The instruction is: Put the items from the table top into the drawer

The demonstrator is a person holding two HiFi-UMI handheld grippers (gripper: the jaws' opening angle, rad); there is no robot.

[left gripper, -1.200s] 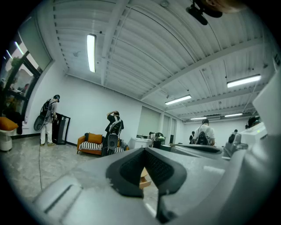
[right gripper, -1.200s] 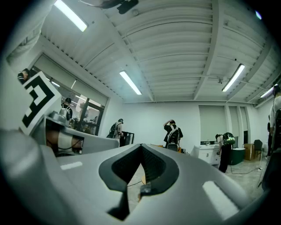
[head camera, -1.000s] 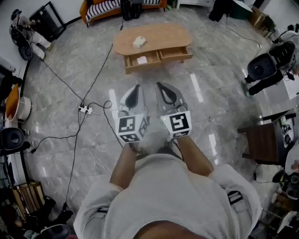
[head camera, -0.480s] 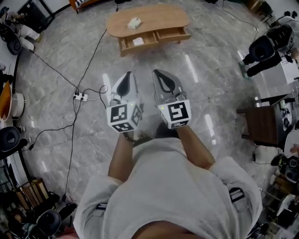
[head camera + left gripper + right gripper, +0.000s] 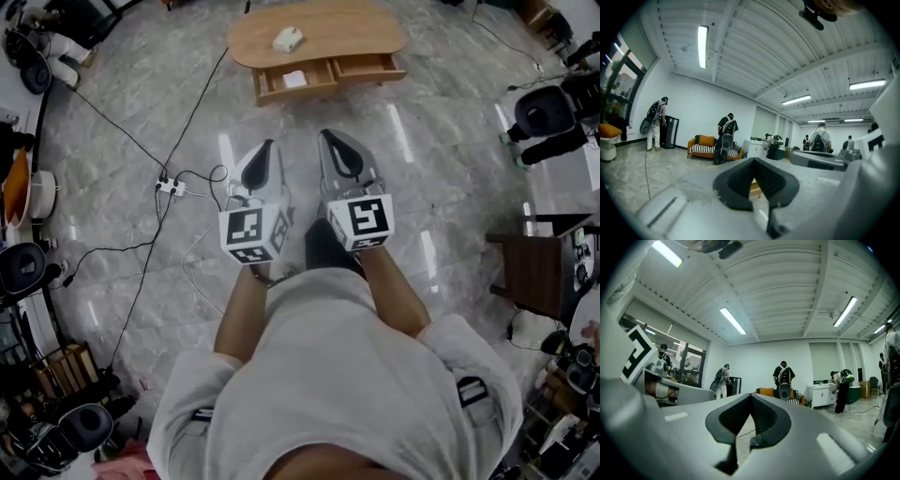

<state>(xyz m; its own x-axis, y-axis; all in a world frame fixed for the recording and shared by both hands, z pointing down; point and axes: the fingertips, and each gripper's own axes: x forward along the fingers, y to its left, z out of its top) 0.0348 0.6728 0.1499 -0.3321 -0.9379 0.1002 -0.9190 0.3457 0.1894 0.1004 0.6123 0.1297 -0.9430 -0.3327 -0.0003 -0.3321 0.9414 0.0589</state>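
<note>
A small white boxy item (image 5: 288, 38) lies on the oval light-wood surface (image 5: 347, 33), left of its middle; it is too small to identify. The surface's far edge runs to the picture's top border. Below its near edge two drawers stand pulled out. The left-hand drawer (image 5: 309, 91) holds a flat white item (image 5: 294, 79). Whether the right-hand drawer (image 5: 375, 74) holds anything cannot be made out.

Well apart from the surface, over the grey marble floor (image 5: 450, 178), the left gripper (image 5: 269, 148) and the right gripper (image 5: 326, 139) point toward it side by side. In the left gripper view the gripper (image 5: 752, 164) has its jaws together on nothing. The right gripper (image 5: 750, 401) is likewise closed and empty in its own view. In both views the jaws hide nearly all of the surface; only a sliver of wood shows through the left gripper's gap.

Left of the surface, black cables (image 5: 141, 155) run across the floor to a white power strip (image 5: 172, 187).
</note>
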